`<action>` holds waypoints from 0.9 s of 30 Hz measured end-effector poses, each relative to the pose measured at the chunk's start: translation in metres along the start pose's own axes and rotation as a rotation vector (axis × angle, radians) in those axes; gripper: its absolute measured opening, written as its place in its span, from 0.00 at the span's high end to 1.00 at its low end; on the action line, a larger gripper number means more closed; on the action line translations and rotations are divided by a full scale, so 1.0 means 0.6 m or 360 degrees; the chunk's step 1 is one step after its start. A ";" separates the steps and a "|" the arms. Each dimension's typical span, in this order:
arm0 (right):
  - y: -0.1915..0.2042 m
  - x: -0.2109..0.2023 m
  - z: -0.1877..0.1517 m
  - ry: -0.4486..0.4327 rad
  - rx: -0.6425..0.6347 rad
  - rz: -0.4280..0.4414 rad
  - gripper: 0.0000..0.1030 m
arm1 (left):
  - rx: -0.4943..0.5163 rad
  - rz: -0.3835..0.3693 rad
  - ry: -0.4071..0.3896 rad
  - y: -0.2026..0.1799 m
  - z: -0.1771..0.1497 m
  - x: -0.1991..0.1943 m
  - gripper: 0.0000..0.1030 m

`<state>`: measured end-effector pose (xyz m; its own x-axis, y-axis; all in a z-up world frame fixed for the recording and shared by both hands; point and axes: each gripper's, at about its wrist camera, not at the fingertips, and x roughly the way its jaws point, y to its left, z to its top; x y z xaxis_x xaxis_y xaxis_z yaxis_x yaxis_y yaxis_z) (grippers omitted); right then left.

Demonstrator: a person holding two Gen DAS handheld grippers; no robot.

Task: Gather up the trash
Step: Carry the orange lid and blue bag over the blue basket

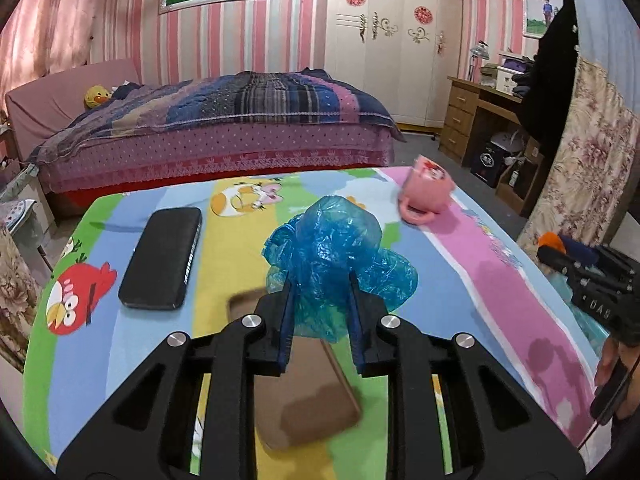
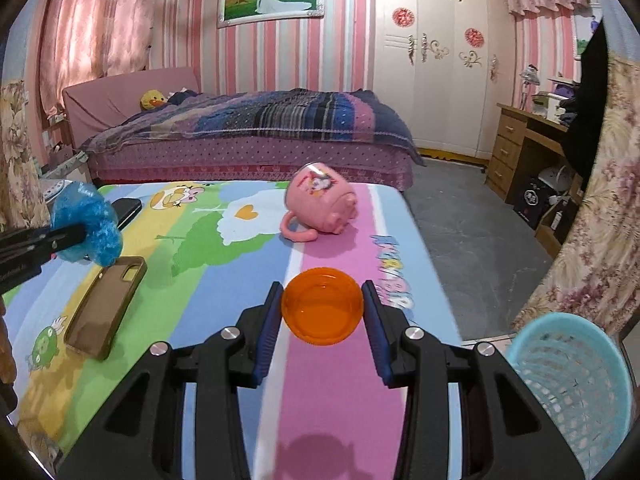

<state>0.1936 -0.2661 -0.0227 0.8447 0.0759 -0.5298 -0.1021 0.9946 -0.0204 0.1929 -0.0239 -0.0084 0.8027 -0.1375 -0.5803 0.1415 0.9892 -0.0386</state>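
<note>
My left gripper (image 1: 320,280) is shut on a crumpled blue plastic bag (image 1: 340,248) and holds it above the cartoon-print table (image 1: 160,360). The bag (image 2: 88,224) and the left gripper also show at the left of the right wrist view. My right gripper (image 2: 322,292) is shut on a small orange plastic cup (image 2: 322,310), held above the table's pink stripe (image 2: 332,400). A light blue mesh trash basket (image 2: 572,384) stands on the floor past the table's right edge, at the lower right of the right wrist view.
On the table lie a black phone (image 1: 162,258), a brown phone case (image 2: 106,306) and a tipped pink mug (image 2: 320,208). A bed (image 2: 256,136) stands beyond, a desk (image 2: 528,152) at right, and a floral-covered chair (image 2: 600,240) near the basket.
</note>
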 end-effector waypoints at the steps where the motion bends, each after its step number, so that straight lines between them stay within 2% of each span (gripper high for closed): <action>1: -0.007 -0.012 -0.002 -0.0008 -0.0003 -0.0015 0.61 | 0.0010 0.0003 -0.0001 -0.008 -0.003 -0.006 0.79; 13: -0.126 -0.121 -0.025 -0.0067 0.0022 -0.0178 0.61 | 0.0071 -0.0063 -0.0056 -0.114 -0.011 -0.055 0.79; 27: -0.291 -0.192 -0.081 -0.0063 0.0192 -0.0388 0.61 | 0.0184 -0.0280 -0.0017 -0.286 -0.031 -0.035 0.79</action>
<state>0.0885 -0.4522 0.0008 0.8569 -0.1663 -0.4879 0.1679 0.9850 -0.0408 0.1409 -0.1900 -0.0044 0.7659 -0.3085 -0.5641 0.3448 0.9376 -0.0447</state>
